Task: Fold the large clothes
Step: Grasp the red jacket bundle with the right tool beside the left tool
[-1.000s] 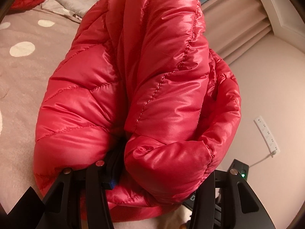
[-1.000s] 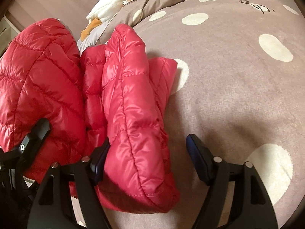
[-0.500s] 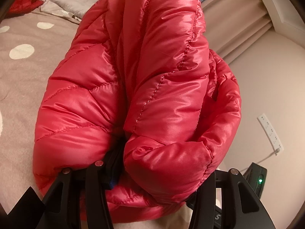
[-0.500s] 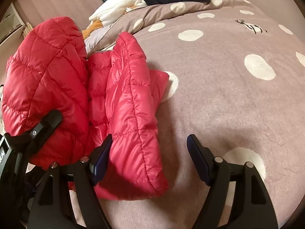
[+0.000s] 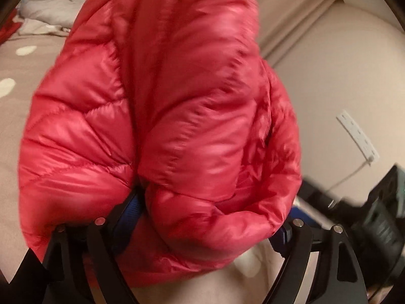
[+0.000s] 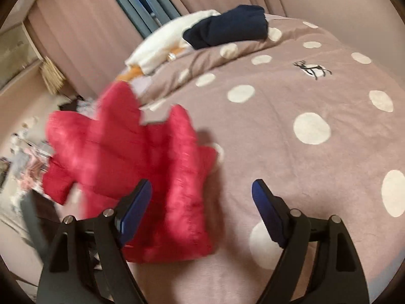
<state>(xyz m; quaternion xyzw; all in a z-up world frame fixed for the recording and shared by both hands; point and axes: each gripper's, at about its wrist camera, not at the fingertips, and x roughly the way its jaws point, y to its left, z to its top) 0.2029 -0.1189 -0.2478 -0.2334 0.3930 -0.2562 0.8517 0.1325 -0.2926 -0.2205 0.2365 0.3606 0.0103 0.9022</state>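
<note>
A shiny red puffer jacket point(image 5: 177, 126) fills the blurred left wrist view, bunched into thick folds. My left gripper point(image 5: 208, 219) has its jaws opening, with the jacket's lowest fold still between the blue pads point(image 5: 130, 210); its fingertips are hidden by the fabric. From the right wrist the same jacket point(image 6: 141, 167) is a folded heap at the left edge of the bed point(image 6: 291, 177). My right gripper point(image 6: 202, 185) hovers above the blanket with its jaws opening and nothing between them. The jacket lies below and behind its left finger.
A folded navy garment point(image 6: 227, 27) and a white cloth point(image 6: 164, 43) lie at the bed's far end by the curtains. Pale clothes point(image 5: 50, 10) are heaped at the far left. A white power strip point(image 5: 357, 136) hangs on the wall above a black device point(image 5: 374, 210).
The left jaws have spread wide around the jacket fold, baring the right pad. The right gripper has risen and drawn back, so the jacket looks smaller and lower in its view.
</note>
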